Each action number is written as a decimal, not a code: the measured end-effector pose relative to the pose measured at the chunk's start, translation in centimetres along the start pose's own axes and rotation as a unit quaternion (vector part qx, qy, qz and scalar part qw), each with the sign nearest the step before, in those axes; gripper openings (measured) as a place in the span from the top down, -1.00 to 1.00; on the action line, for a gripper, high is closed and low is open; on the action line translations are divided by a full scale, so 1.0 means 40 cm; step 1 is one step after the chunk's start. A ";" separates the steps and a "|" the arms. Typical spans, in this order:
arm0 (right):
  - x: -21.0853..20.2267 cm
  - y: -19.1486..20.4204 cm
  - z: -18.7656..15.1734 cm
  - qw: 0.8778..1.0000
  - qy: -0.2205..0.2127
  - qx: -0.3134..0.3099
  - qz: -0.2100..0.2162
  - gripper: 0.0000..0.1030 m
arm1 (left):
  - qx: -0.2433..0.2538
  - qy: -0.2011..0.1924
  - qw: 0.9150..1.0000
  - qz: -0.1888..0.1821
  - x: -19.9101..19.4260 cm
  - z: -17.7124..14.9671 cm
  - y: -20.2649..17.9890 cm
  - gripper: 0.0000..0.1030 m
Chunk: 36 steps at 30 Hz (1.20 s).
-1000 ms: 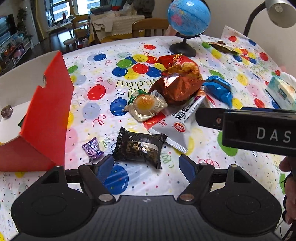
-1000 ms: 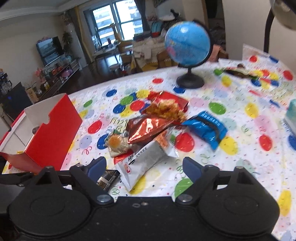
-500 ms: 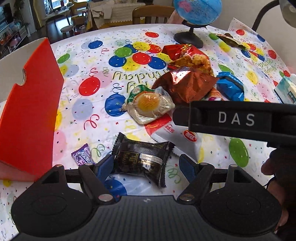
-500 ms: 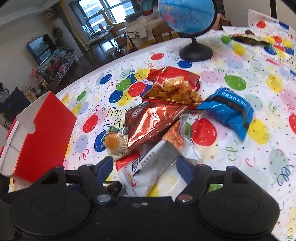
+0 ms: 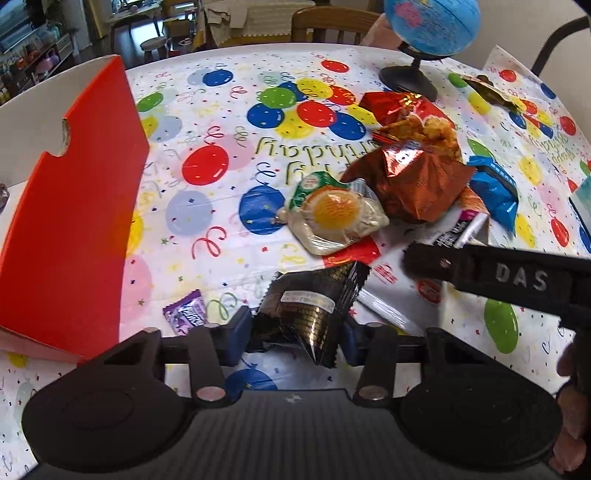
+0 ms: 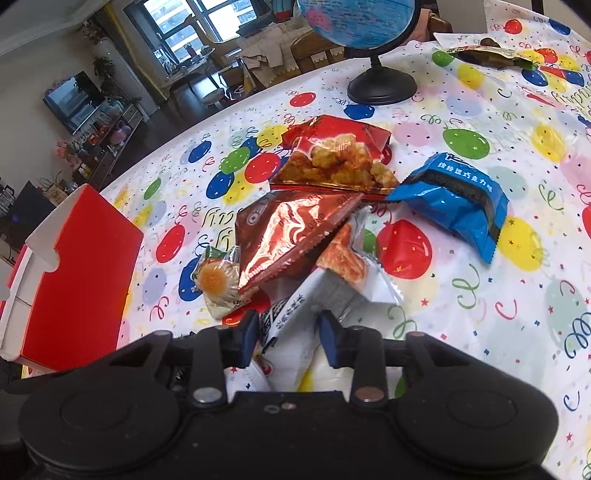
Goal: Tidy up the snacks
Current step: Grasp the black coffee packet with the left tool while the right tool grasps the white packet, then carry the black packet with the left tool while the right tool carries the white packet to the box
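A red box (image 5: 74, 206) stands at your left, a globe (image 6: 364, 22) beyond the snack pile. Since a second ago both tools have closed in: your left gripper (image 5: 293, 334) now pinches the black pack (image 5: 310, 310), your right gripper (image 6: 288, 338) the white bag (image 6: 295, 332)

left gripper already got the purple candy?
No. The left gripper is clamped on the black snack packet; the purple candy lies on the tablecloth beside it.
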State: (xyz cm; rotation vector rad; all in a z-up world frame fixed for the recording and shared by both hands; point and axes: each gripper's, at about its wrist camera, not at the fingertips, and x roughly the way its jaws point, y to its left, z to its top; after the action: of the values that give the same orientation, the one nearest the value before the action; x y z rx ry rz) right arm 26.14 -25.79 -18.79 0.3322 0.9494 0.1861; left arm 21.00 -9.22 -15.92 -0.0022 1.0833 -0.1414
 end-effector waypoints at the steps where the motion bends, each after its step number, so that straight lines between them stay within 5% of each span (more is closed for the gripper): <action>1: -0.004 -0.001 -0.002 1.000 -0.001 0.001 0.000 0.42 | 0.000 -0.001 1.000 0.002 -0.001 0.001 0.001 0.17; 20: -0.137 0.015 -0.067 0.999 -0.039 -0.024 -0.008 0.60 | 0.002 -0.025 0.999 0.021 -0.092 -0.026 0.006 0.50; 36: -0.277 0.138 -0.103 0.995 -0.068 -0.068 0.022 0.60 | -0.025 -0.050 0.998 0.002 -0.275 -0.050 0.097 0.50</action>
State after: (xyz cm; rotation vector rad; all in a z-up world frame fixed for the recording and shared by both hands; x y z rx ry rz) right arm 16.36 -23.15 -10.57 0.2376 0.7911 0.2645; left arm 14.62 -3.98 -7.45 -0.0522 0.9869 -0.1088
